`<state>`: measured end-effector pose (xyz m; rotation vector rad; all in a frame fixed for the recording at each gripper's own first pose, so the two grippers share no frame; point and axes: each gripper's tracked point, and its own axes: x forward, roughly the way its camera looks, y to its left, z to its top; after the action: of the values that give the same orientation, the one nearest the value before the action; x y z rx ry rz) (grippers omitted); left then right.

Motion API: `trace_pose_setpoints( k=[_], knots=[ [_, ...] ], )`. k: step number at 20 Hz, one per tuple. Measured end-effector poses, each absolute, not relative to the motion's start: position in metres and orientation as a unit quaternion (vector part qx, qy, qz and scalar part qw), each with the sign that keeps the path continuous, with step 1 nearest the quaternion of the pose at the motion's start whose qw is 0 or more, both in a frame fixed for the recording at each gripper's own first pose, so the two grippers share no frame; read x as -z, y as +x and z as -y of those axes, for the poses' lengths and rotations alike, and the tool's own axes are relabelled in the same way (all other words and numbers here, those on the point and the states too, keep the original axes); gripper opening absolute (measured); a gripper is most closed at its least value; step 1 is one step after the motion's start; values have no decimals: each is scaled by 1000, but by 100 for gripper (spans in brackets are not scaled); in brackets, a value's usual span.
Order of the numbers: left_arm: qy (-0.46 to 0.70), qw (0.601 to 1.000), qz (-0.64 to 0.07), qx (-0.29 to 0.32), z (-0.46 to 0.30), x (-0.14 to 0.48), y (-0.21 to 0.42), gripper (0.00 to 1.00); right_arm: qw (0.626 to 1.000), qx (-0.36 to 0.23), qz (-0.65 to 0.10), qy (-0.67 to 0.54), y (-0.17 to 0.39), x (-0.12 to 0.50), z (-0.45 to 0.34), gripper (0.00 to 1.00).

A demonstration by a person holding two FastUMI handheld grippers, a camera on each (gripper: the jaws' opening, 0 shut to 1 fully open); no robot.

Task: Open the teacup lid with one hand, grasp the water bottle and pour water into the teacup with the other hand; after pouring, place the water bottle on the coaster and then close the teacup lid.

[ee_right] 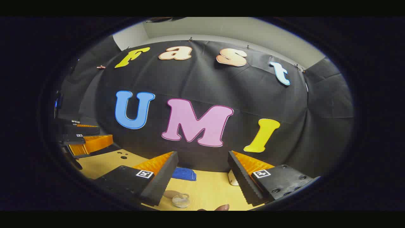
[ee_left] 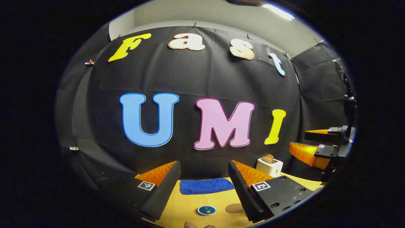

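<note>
In the left gripper view my left gripper (ee_left: 204, 167) is open and empty, held above the yellow table (ee_left: 218, 198). Below, between its fingers, sits a round teacup (ee_left: 207, 210) with a dark blue lid and white rim. The flat brown coaster (ee_left: 234, 208) lies just right of it. In the right gripper view my right gripper (ee_right: 202, 156) is also open with nothing in it. A small clear round vessel (ee_right: 181, 200), apparently the water bottle seen from above, stands low between its fingers. An edge of the coaster (ee_right: 170, 193) shows beside it.
A folded blue cloth (ee_left: 205, 186) lies at the back of the table by the wall. A white toaster (ee_left: 269, 166) with bread stands at the back right. The right gripper (ee_left: 319, 145) hovers far right in the left gripper view; the left gripper (ee_right: 85, 142) shows far left in the right gripper view.
</note>
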<state>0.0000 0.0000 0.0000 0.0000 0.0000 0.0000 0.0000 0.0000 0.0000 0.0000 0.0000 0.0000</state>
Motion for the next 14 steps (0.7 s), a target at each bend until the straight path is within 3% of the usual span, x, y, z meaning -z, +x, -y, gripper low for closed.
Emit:
trace_pose_setpoints(
  k=[14],
  knots=[
    [10, 1000, -4, -3, -3, 2, 0, 95, 1000, -5, -2, 0, 3, 3, -4, 98]
  ],
)
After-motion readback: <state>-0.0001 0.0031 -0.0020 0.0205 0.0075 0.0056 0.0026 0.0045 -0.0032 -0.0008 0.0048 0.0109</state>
